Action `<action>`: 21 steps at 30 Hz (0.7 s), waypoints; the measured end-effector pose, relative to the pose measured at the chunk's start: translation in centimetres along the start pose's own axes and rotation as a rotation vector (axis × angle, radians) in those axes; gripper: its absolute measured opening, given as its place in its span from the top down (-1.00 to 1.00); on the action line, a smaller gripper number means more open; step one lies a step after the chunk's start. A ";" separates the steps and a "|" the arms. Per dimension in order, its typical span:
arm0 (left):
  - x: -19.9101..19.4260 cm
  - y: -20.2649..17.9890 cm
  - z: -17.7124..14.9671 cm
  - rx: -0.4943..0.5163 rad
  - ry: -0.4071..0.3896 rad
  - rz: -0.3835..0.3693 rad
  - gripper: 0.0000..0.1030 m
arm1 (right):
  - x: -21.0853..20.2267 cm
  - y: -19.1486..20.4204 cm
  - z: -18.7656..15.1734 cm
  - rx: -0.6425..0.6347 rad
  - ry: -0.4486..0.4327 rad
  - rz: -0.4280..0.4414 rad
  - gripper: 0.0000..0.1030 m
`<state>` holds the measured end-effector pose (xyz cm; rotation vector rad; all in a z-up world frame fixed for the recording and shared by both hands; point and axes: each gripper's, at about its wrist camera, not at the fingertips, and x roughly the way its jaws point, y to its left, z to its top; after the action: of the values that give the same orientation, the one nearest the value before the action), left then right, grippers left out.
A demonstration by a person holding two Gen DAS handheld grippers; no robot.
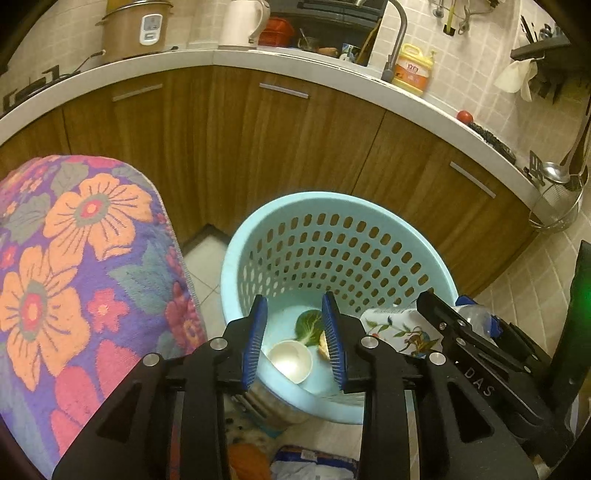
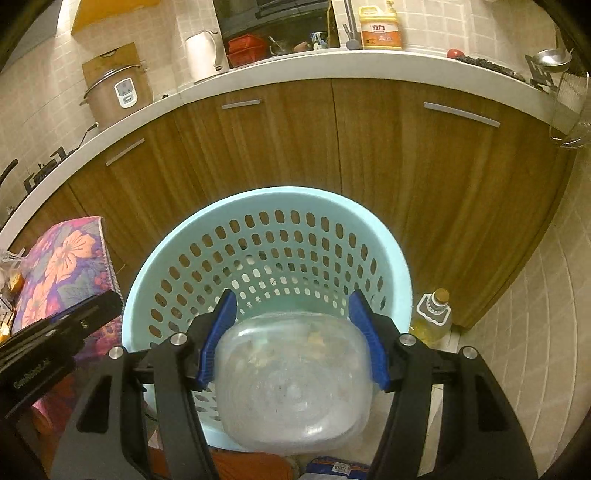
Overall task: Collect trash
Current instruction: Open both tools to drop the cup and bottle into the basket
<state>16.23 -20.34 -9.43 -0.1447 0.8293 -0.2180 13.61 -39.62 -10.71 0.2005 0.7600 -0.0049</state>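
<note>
clear tub [image 2: 295, 384] over perforated blue basket [image 2: 266, 206]

The tub [image 2: 295, 384] hides the basket's [image 2: 192, 236] floor, and the bottle [image 2: 432, 317] is half behind its rim.

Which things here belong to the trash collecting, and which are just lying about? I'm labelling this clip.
Job in hand:
- blue basket
- clear plastic container in the right gripper
- white cup and green leaf in the basket
- left gripper, jaws open, holding nothing

Lying about:
- rice cooker
- kettle
- detergent bottle
- oil bottle
- floral cloth
</note>
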 end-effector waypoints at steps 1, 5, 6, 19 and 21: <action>-0.3 0.0 0.0 -0.006 -0.002 -0.008 0.43 | -0.1 0.0 0.0 0.000 0.000 0.000 -0.15; -1.5 0.0 0.2 -0.011 -0.020 -0.032 0.43 | -0.8 0.0 0.1 0.002 -0.014 -0.008 -0.16; -1.8 -0.1 0.2 -0.008 -0.024 -0.035 0.43 | -1.0 0.0 0.2 0.003 -0.018 -0.011 -0.20; -9.6 0.8 0.4 -0.014 -0.145 -0.082 0.21 | -6.2 2.4 0.8 -0.024 -0.097 0.002 -0.27; -11.4 1.5 0.4 -0.017 -0.178 -0.080 0.19 | -7.1 3.5 0.8 -0.036 -0.111 0.013 -0.27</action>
<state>9.25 -16.01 -1.33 -0.2104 0.6494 -0.2692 9.29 -36.79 -4.68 0.1696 0.6481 0.0101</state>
